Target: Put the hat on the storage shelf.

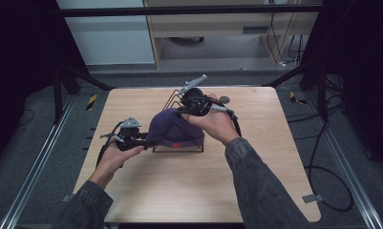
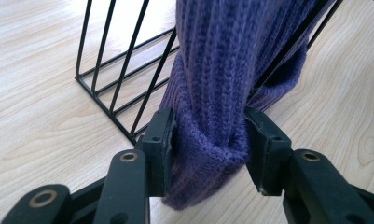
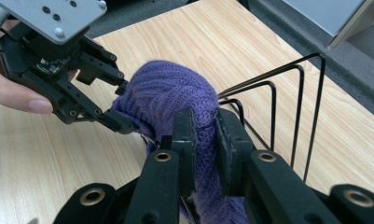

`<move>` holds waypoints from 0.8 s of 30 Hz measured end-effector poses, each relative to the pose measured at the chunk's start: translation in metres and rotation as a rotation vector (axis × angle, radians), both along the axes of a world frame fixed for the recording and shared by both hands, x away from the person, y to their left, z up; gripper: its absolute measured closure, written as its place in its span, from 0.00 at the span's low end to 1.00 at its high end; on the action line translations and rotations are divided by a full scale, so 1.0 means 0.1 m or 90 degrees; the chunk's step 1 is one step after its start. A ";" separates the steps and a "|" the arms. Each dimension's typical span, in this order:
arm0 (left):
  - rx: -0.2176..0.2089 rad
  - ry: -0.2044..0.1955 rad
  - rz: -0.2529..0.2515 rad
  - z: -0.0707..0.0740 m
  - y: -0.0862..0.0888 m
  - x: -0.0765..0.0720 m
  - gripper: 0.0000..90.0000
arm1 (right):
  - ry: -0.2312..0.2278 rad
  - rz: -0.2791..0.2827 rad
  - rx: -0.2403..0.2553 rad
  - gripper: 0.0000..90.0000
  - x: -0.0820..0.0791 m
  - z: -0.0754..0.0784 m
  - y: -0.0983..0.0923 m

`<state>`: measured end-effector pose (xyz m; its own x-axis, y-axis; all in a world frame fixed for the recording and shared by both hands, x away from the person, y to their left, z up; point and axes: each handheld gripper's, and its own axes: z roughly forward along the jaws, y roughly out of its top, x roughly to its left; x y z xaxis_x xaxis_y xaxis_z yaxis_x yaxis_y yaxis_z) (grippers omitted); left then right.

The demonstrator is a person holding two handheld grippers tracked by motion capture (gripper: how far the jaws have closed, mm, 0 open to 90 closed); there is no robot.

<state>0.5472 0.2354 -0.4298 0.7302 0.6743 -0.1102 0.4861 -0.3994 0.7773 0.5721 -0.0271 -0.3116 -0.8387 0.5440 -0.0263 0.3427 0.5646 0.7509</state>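
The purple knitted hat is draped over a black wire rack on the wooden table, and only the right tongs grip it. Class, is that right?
Not quite: both tongs grip the purple knitted hat. The left gripper view shows the left tongs pinching its hem, and the right tongs pinch a fold. It does hang over the black wire rack on the wooden table.

I'm working in what reads as a lab or recording bay, not a home. The light wooden table (image 1: 198,191) stands alone on grey carpet (image 1: 36,157), boxed in by a black metal frame (image 1: 189,10) and aluminium rails (image 1: 34,171) on the floor. Black curtains (image 1: 17,57) close off both sides. Loose cables (image 1: 323,171) trail over the floor, yellow-black hazard tape (image 1: 91,101) marks it, and plain office cabinets (image 1: 218,28) stand behind
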 end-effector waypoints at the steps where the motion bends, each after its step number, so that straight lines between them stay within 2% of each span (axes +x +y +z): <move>1: -0.002 -0.002 -0.002 0.00 0.01 0.00 0.63 | 0.002 0.001 -0.001 0.88 0.00 -0.02 0.01; 3: 0.001 -0.004 -0.002 0.01 0.01 -0.01 0.65 | 0.005 -0.003 -0.004 0.88 0.00 -0.04 0.02; 4: 0.007 -0.004 -0.004 0.01 0.02 -0.01 0.70 | 0.010 -0.002 -0.005 0.88 0.01 -0.06 0.02; 8: 0.017 -0.006 0.001 0.00 0.02 0.00 0.76 | 0.013 0.001 -0.003 0.87 0.02 -0.09 0.03; 16: 0.022 -0.004 0.010 -0.01 0.01 0.00 0.75 | 0.015 -0.001 -0.003 0.84 0.01 -0.09 0.04; 24: 0.037 0.000 0.012 -0.03 0.01 0.01 0.75 | 0.016 -0.004 0.006 0.74 0.00 -0.09 0.03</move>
